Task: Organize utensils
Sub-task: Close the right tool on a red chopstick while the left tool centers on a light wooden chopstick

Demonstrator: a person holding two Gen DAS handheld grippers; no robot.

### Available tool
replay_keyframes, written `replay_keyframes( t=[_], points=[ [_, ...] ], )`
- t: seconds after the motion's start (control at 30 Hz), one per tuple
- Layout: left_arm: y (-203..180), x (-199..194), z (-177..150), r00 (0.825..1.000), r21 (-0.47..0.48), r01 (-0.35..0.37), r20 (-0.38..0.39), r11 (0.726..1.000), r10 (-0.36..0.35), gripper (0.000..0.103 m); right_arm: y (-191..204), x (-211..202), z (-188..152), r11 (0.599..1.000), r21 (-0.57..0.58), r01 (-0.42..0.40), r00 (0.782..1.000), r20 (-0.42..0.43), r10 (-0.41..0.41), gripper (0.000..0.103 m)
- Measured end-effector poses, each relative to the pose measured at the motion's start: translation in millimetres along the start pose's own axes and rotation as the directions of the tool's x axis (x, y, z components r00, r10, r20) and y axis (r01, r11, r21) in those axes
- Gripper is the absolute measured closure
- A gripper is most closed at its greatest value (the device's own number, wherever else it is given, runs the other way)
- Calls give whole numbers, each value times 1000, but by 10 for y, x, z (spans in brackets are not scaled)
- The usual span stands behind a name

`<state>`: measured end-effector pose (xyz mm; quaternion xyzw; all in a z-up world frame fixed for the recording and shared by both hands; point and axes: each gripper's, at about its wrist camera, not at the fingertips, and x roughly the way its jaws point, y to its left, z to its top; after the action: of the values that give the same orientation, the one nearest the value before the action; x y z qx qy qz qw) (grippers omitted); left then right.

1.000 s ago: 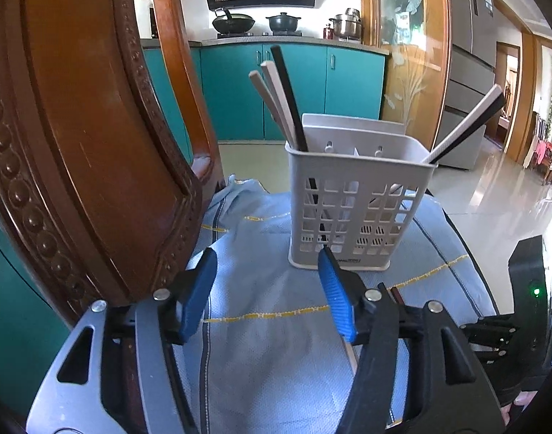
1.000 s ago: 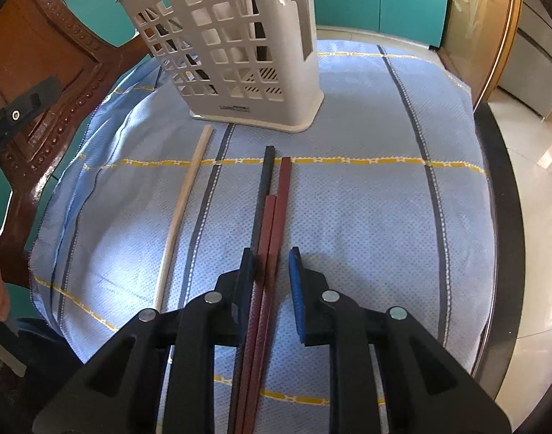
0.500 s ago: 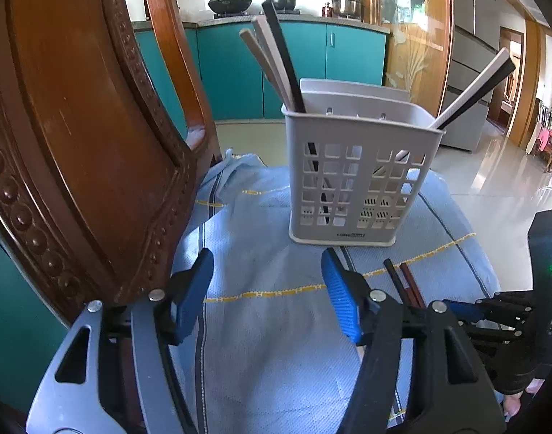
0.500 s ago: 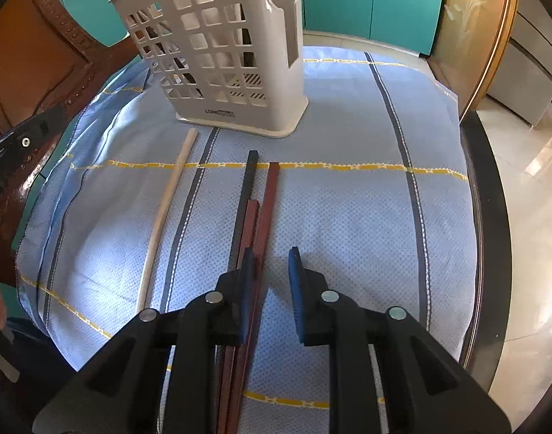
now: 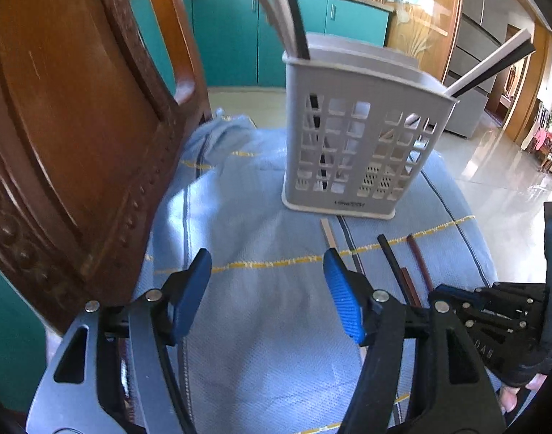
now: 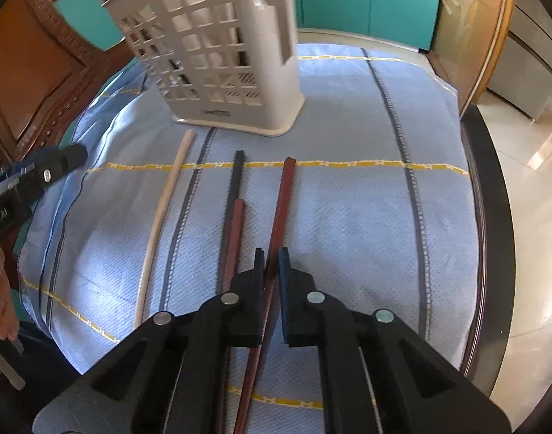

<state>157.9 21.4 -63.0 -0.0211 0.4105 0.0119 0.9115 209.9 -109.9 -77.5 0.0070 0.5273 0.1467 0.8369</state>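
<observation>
Four loose chopsticks lie on the blue woven cloth (image 6: 348,217) that covers the round tabletop (image 6: 489,238): one pale wooden chopstick (image 6: 164,209) on the left, one square black chopstick (image 6: 234,188), one short reddish-brown chopstick (image 6: 236,231) beside it, and one long reddish-brown chopstick (image 6: 281,213). The right hand-held gripper (image 6: 272,264) has just been closing and now pinches that long reddish-brown one between its dark pads, the far tip angled off to the right of the others. Just beyond the tips stands one white plastic utensil basket (image 6: 221,54) with square lattice walls. Only the left wrist view shows what it holds: three sticks leaning left (image 5: 283,11), two leaning right (image 5: 493,61). The left hand-held gripper (image 5: 265,289), blue ribbed pads spread with nothing between them, hangs over bare cloth beside one carved wooden chair (image 5: 59,126).
</observation>
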Motion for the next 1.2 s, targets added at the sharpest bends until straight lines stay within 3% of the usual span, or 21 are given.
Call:
replay_keyframes(
  t=[0.23,0.33,0.63,0.67,0.73,0.8,0.87,1.2],
  points=[
    [-160,208,-119,994,32,53,-95,998,-50,38,-187,-49,32,997,76,14,1000,17,-15,95],
    [-282,287,-186,991,65,62,-122,996,-54,38,-236,-27,41,994,100,36,999,9,-37,90],
    [-478,567,-293,978,100,74,-200,992,-53,40,-139,-12,62,996,78,45,999,22,-47,83],
    [-480,566,-299,980,103,71,-192,992,-50,44,-142,-12,59,996,77,46,999,22,-48,83],
    [-485,540,-296,979,119,85,-192,989,-61,67,-147,-13,57,996,74,49,998,22,-50,83],
    [-506,504,-310,977,143,100,-199,985,-70,81,-150,-20,52,996,74,50,998,24,-52,83],
    [-523,473,-322,976,162,110,-206,981,-75,88,-154,-21,51,996,76,53,998,24,-55,83],
    [-516,432,-316,979,149,80,-200,986,-49,85,-92,-5,61,994,49,96,994,40,-98,76]
  ],
)
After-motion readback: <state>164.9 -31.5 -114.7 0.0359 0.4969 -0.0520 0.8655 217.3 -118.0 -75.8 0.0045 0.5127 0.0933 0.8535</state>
